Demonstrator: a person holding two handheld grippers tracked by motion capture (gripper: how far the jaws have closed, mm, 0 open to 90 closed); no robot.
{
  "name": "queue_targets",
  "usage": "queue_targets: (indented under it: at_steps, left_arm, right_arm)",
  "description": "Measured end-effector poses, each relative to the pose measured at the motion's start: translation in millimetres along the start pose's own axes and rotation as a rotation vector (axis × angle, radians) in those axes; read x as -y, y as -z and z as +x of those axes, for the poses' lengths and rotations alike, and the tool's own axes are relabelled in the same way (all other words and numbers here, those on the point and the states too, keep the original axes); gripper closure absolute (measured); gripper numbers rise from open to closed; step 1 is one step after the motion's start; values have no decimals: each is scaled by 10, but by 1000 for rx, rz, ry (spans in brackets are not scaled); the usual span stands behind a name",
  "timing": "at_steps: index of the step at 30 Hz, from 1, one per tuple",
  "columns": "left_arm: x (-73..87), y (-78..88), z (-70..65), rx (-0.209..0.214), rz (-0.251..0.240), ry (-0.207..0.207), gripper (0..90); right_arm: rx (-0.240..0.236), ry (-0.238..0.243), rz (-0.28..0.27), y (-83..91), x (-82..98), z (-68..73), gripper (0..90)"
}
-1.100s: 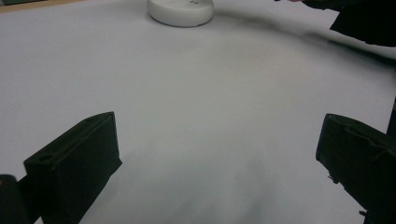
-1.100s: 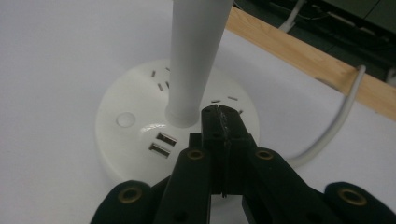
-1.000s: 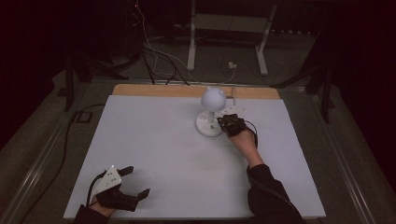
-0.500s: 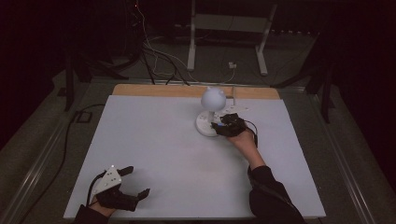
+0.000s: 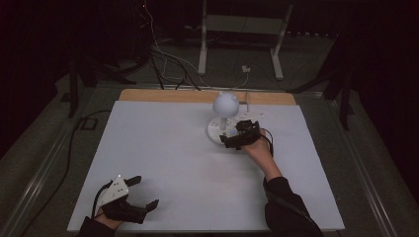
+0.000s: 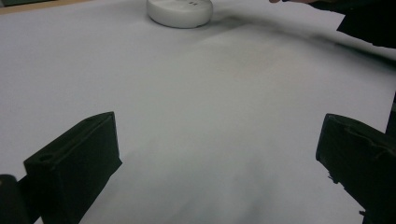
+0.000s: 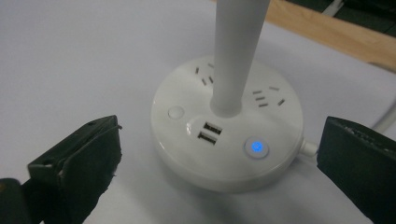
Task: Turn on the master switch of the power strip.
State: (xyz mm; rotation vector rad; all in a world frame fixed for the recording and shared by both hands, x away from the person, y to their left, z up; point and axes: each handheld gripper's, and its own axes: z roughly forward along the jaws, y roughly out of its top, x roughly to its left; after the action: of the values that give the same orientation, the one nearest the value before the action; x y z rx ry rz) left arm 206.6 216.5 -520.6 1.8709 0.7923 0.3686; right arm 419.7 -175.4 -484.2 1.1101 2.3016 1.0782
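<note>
**Two grippers, one lamp base between open jaws**

Two grippers work at our white table [image 5: 163, 163], and we keep them well apart. Our right gripper [image 5: 228, 140] sits far out on the board, just beside the round white lamp base [image 5: 217, 132]. Its jaws have just been opening and now stand wide, with nothing clamped; in the right gripper view the base [image 7: 229, 140] lies between the two black jaws and slightly beyond them, and neither pad presses on it. We see a white stem [image 7: 236, 51] rising from the middle of the base, a glowing blue button [image 7: 256, 146] on the near right of its top, a plain white button [image 7: 176, 113] on the near left, and two USB ports [image 7: 209, 132] just in front of the stem. Sets of socket slots [image 7: 267, 95] mark the far side of the top. A white cord [image 7: 310, 148] leaves the base on the right, near the right-hand jaw. From above, the stem carries a white globe [image 5: 226, 104] over the base, and a wooden strip [image 5: 163, 95] runs along the far edge of the table.

Our left gripper [image 5: 141, 192] rests low at the near left corner of the table, its jaws spread and gripping nothing. In the left gripper view we look across bare white surface to the base [image 6: 180, 11], well away at the top.
</note>
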Motion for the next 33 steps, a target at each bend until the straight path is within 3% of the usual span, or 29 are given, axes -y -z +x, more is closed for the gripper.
queue_targets:
  at_steps: [7,21,33]
  left_arm:
    - [-2,2,0,2,0,-3,1]
    - [1,5,-4,0,0,-1,1]
    - [1,4,-4,4,0,-1,1]
  right_arm:
    - [-19,27,16,48,-39,24,0]
    - [-116,21,27,167,10,-4,0]
    - [-111,31,20,344,122,-46,0]
